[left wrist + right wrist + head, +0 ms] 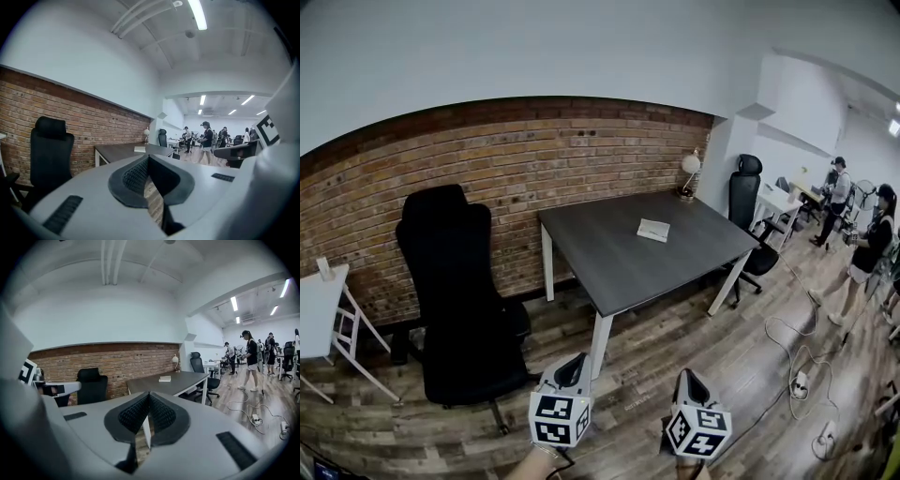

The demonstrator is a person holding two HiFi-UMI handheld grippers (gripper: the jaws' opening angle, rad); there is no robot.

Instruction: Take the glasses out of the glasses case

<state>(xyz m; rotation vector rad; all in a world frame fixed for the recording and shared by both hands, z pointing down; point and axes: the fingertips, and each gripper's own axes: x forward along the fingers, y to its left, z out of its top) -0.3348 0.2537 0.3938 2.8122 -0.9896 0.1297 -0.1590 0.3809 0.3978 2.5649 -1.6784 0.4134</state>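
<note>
A: What does the head view give?
B: The glasses case (653,230) lies flat on the dark table (619,272), well apart from the left gripper (574,367) and the right gripper (688,381), both low in the frame
A: And the left gripper view?
B: Its jaws are closed together with nothing between them; the glasses case (139,149) sits far off on the table
A: The right gripper view?
B: Jaws pressed together too, empty, the glasses case (164,378) beyond them

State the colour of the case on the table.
The glasses case is off-white; best seen in the head view.
</note>
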